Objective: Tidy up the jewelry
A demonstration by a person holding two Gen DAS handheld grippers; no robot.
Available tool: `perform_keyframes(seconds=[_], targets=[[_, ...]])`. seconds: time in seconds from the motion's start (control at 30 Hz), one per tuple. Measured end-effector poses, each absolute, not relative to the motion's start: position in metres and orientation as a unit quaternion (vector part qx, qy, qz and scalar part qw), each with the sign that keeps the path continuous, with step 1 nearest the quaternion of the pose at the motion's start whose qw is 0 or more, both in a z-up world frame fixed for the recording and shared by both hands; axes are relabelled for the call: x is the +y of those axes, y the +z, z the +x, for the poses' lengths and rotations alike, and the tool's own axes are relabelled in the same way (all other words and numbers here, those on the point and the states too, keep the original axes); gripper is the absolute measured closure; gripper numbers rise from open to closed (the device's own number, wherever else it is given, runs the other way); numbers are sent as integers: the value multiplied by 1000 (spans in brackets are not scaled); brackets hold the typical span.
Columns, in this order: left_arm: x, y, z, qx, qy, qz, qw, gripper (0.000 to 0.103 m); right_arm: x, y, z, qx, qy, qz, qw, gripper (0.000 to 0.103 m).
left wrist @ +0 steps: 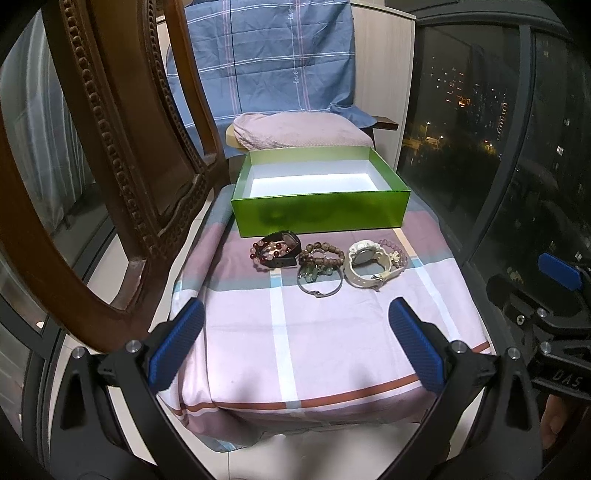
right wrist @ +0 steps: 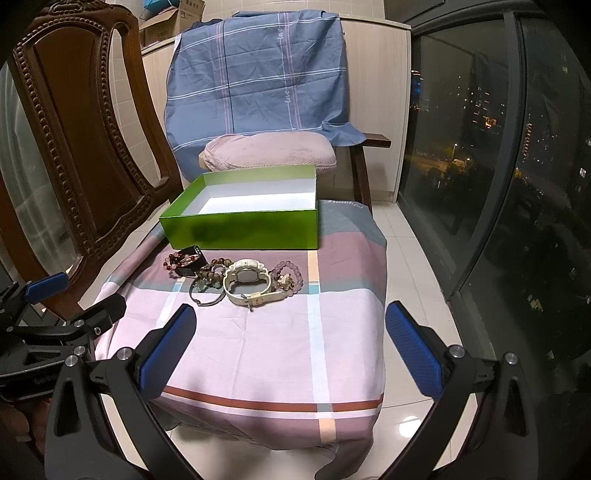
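Left gripper (left wrist: 295, 347) and right gripper (right wrist: 291, 345) hover level, jaws spread, empty, at the near edge of the cloth-covered stand (left wrist: 332, 350). Jewelry (left wrist: 325, 260) clusters mid-stand before the green box (left wrist: 321, 214). Only the right view shows cardboard boxes (right wrist: 173, 18).

My finger pads (left wrist: 176, 343) blue ribbed rubbery, black matt plastic arms. Checked cloth (left wrist: 332, 332) soft, matt, lightly creased. Green box (left wrist: 321, 218) glossy card outside, white matt inside. White watch (right wrist: 245, 282) smooth plastic-looking strap. Bangle (left wrist: 319, 290) thin shiny metal. Bead bracelets (left wrist: 264, 251) polished, glassy. Chair (left wrist: 122, 147) carved dark wood, varnished. Floor tiles (right wrist: 413, 417) glossy.
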State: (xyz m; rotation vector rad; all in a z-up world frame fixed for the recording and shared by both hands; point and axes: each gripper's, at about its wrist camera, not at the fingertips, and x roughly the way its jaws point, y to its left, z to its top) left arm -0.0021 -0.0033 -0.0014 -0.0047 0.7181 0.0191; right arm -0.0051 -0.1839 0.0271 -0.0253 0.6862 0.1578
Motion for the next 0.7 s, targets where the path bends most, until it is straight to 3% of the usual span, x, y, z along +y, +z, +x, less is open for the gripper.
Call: perform_keyframes(seconds=[0.7], targets=[[-2, -4, 0, 356, 10, 0, 935, 4, -184, 23, -3, 339, 79, -10, 937, 3]])
